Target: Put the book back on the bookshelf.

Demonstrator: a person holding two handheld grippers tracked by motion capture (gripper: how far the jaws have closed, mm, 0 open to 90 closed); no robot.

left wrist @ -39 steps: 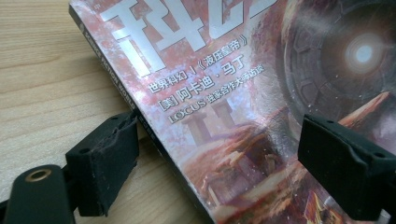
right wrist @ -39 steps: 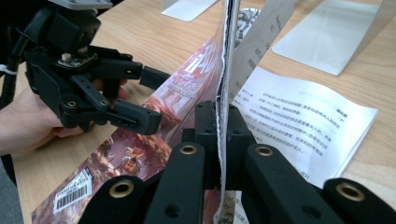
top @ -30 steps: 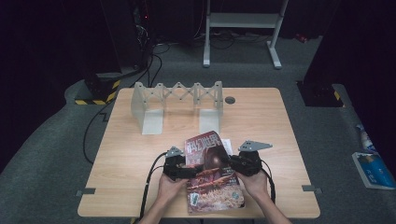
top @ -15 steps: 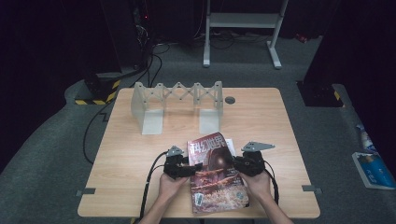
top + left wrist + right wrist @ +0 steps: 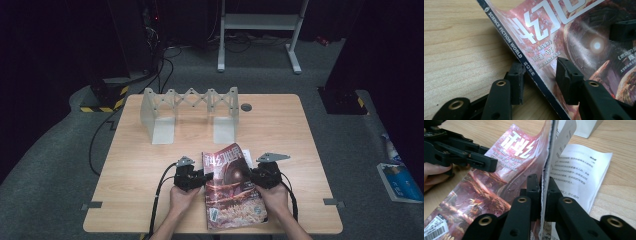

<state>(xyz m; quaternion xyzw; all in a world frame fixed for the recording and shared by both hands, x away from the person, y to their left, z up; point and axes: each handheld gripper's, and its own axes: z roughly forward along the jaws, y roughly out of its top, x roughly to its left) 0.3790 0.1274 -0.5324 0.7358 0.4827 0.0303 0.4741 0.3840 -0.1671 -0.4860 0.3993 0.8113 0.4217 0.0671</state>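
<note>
glossy paper magazine (image 5: 232, 187), wood table (image 5: 135, 185)

table (image 5: 150, 165) evenly lit from above, room around it near black. soft shadows under rack (image 5: 190, 112). high view slightly soft, low detail. gripper views bright and sharp mid-range; jaws at bottom edge blurred. glare streaks on glossy magazine (image 5: 564, 32) cover, white page (image 5: 579, 175) near washed out.

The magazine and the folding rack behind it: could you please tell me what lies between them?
In the high view, only bare tabletop separates the magazine from the rack.
</note>
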